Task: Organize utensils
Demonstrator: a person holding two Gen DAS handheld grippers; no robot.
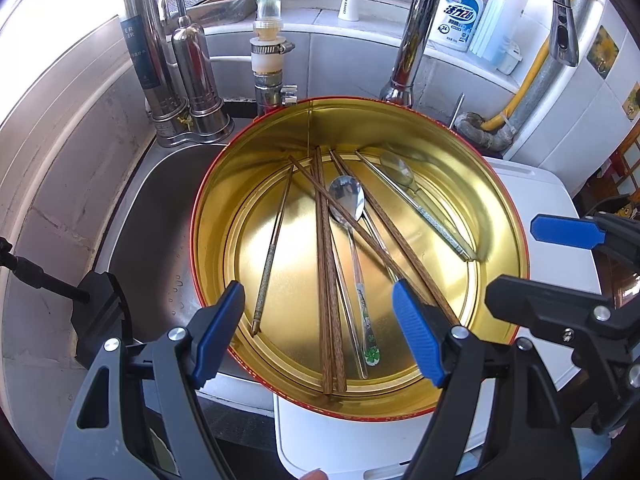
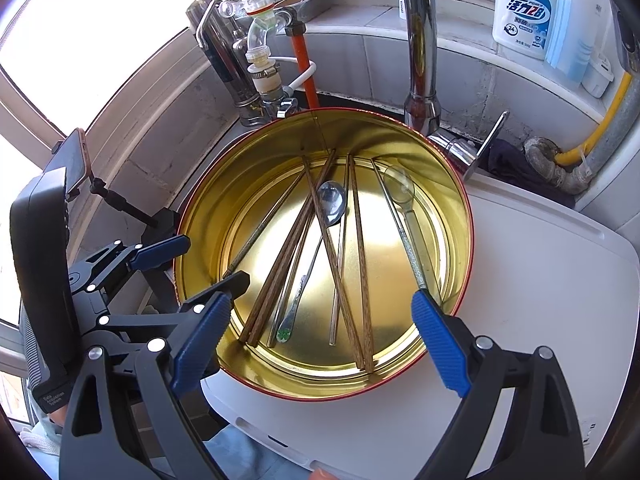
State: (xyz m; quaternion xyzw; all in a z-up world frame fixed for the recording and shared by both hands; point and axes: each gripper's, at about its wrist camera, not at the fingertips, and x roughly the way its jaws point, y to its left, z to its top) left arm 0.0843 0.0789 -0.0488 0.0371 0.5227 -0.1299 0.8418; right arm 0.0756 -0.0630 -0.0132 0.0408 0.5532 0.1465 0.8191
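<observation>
A round gold tin [image 1: 208,216] with a red outside holds the utensils. In it lie a pair of wooden chopsticks [image 1: 330,280], two more crossing wooden chopsticks, a steel spoon [image 1: 348,200] with a clover on its handle, a second spoon [image 1: 400,172] with a patterned handle, and thin metal chopsticks [image 1: 274,248]. My left gripper [image 1: 318,332] hangs open above the tin's near side, nothing between its blue pads. My right gripper [image 2: 320,344] is open and empty too, over the near rim of the tin [image 2: 452,200]. Each gripper shows at the edge of the other's view.
The tin rests half on a white board [image 2: 540,264] and half over a steel sink [image 1: 152,220]. Behind it stand a chrome faucet [image 1: 416,28], steel filter cylinders [image 1: 148,48], a soap bottle [image 1: 458,12] and pipes. A phone on a mount [image 2: 76,164] sits at left.
</observation>
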